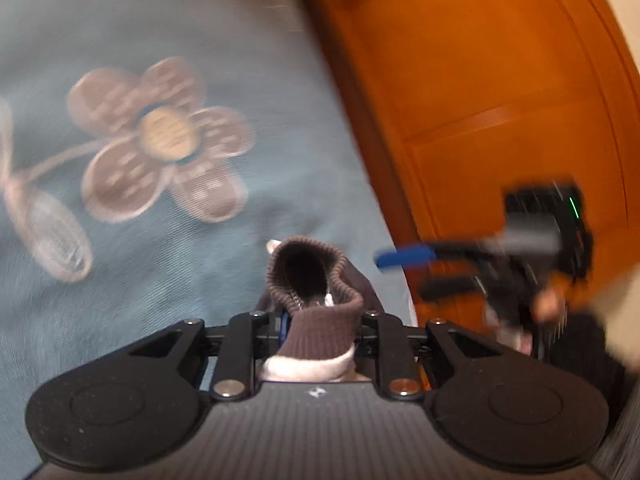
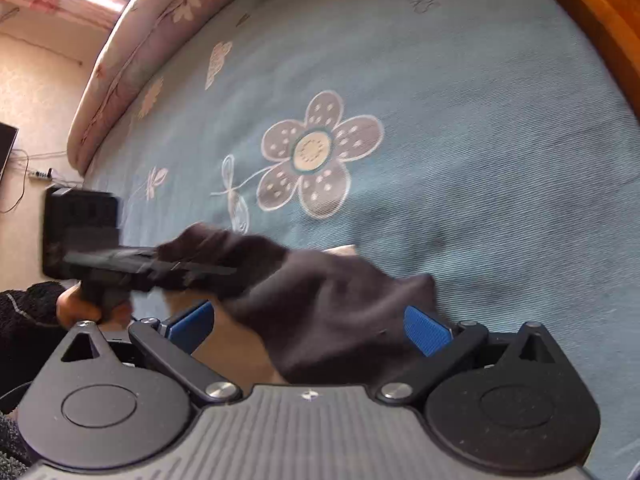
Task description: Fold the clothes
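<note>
A dark brown garment (image 1: pixel 316 280) with a ribbed hem and a zipper bunches up between the jaws of my left gripper (image 1: pixel 320 320), which is shut on it; the cloth hides the fingertips. A pale lining (image 1: pixel 308 368) shows under the rib. In the right wrist view the same garment (image 2: pixel 320 312) hangs from the blurred left gripper (image 2: pixel 160 266) and drapes across the gap of my right gripper (image 2: pixel 308 326). Its blue pads (image 2: pixel 426 330) stand wide apart and do not press the cloth. The right gripper (image 1: pixel 424 274) also appears blurred at the right of the left wrist view.
Under everything lies a blue bed sheet (image 2: pixel 460 128) printed with a large flower (image 2: pixel 316 152). An orange wooden bed board (image 1: pixel 500 80) runs along one side. A pink floral pillow roll (image 2: pixel 160 36) lies at the far end. A hand (image 2: pixel 76 308) holds the left gripper.
</note>
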{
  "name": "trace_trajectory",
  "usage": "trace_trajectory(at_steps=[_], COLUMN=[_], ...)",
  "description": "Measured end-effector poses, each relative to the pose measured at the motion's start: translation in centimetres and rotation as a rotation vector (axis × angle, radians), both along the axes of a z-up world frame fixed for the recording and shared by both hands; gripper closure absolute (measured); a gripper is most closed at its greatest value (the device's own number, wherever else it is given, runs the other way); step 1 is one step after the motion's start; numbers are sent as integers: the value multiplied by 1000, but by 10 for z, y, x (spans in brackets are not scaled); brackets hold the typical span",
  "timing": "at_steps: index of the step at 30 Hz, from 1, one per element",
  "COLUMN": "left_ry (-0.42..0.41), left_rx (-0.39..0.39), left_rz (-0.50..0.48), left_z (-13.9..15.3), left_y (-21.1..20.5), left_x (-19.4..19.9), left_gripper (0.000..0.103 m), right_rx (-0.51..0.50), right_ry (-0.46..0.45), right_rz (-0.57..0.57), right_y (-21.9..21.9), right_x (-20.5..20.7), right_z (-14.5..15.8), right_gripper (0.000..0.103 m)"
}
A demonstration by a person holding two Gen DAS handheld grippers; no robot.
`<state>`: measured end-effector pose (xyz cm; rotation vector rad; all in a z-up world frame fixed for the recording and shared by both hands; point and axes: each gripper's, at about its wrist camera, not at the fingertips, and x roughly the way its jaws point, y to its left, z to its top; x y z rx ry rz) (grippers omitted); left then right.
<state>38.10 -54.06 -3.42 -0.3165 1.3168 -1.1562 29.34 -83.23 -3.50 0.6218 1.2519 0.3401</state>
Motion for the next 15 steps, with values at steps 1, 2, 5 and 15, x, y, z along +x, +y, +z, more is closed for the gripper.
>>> trace_trajectory(at_steps=[1,2,5,15], left_ry=[-66,-114,-232,-207], left_rx=[-8,-11,-16,-52], left_rz=[-65,-115,-252,-348], left_z=[12,20,37,43], left_y=[-6,-11,-29,-27], left_x=[-8,-14,-32,-55], left_gripper=[83,83,83,83], right_rx=[-6,-11,-1,321], right_ry=[-4,-8,-25,64], right_rz=[-12,-25,-77,-121], right_y=[-5,-10,-24,-58], right_x=[0,0,2,34], right_z=[2,4,4,-41], right_gripper=[0,0,0,0])
